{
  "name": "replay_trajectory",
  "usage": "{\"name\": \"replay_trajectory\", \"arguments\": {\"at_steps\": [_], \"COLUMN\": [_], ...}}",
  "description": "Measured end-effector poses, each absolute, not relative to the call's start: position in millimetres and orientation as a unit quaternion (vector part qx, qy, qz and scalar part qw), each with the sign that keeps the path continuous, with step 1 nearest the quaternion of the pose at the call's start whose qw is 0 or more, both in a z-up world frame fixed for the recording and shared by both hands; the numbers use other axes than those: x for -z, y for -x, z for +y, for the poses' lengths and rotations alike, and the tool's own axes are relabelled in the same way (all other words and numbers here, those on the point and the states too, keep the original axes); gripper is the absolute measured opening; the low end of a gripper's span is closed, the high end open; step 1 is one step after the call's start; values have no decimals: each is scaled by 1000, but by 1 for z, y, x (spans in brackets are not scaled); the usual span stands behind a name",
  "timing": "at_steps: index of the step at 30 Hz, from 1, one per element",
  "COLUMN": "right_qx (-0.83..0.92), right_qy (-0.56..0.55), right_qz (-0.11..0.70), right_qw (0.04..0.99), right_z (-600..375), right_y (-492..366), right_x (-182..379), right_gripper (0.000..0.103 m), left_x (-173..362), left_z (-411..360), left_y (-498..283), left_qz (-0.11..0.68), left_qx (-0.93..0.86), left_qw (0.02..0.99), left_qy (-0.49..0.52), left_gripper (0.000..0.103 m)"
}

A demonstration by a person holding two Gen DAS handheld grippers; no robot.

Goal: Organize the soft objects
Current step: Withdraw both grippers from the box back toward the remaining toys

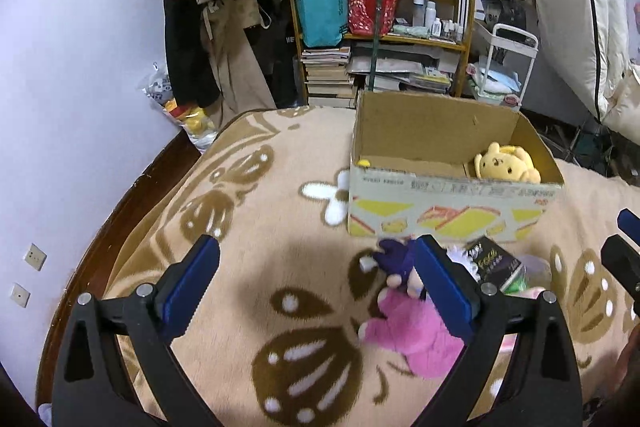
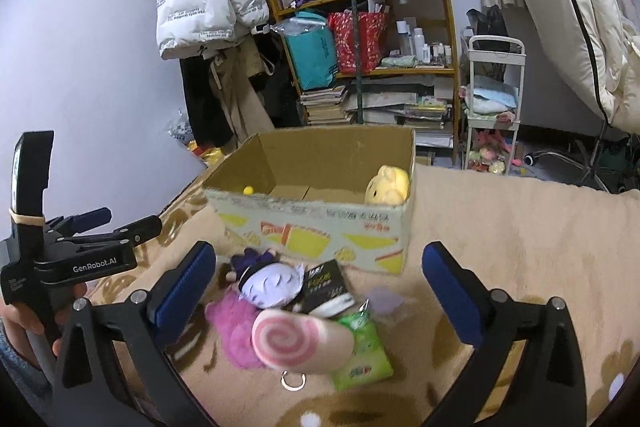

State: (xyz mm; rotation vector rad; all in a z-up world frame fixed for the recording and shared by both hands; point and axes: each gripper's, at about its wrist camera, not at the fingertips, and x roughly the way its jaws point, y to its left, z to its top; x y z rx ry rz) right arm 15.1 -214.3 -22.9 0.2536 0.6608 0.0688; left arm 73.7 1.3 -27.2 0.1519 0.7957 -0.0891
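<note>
A cardboard box (image 1: 452,205) (image 2: 320,223) stands on the beige blanket with a yellow plush (image 1: 506,163) (image 2: 388,185) inside at its right end. In front of it lies a pile: a purple-haired doll (image 2: 272,283) (image 1: 396,259), a pink plush (image 1: 416,331) (image 2: 236,327), a pink swirl roll plush (image 2: 300,341), a black packet (image 2: 326,289) (image 1: 494,263) and a green packet (image 2: 360,355). My left gripper (image 1: 318,291) is open, left of the pile, its right finger over the pink plush. My right gripper (image 2: 320,301) is open around the pile. The left gripper also shows in the right wrist view (image 2: 120,223).
The blanket (image 1: 248,227) covers a bed with a dark wooden edge (image 1: 120,207) at the left. Behind stand a cluttered wooden shelf (image 2: 400,67), hanging coats (image 2: 208,7), a white trolley (image 2: 494,99) and a pale wall.
</note>
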Motion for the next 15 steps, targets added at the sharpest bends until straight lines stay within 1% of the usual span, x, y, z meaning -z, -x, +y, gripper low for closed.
{"name": "replay_trajectory", "arguments": {"at_steps": [4, 12, 15], "right_qx": [-35, -33, -34], "right_qy": [-110, -117, -110], "right_qz": [330, 346, 351], "right_qw": [937, 930, 929], "right_z": [-206, -200, -196], "right_y": [-7, -1, 0], "right_x": [24, 30, 32], "right_gripper": [103, 103, 103], "left_x": [32, 44, 47], "left_z": [-1, -11, -10], "left_y": [-60, -42, -41], "left_qz": [401, 417, 425], "left_qx": [49, 61, 71], "left_qw": [911, 902, 898], "left_qy": [-84, -96, -88], "left_gripper": [96, 96, 96]}}
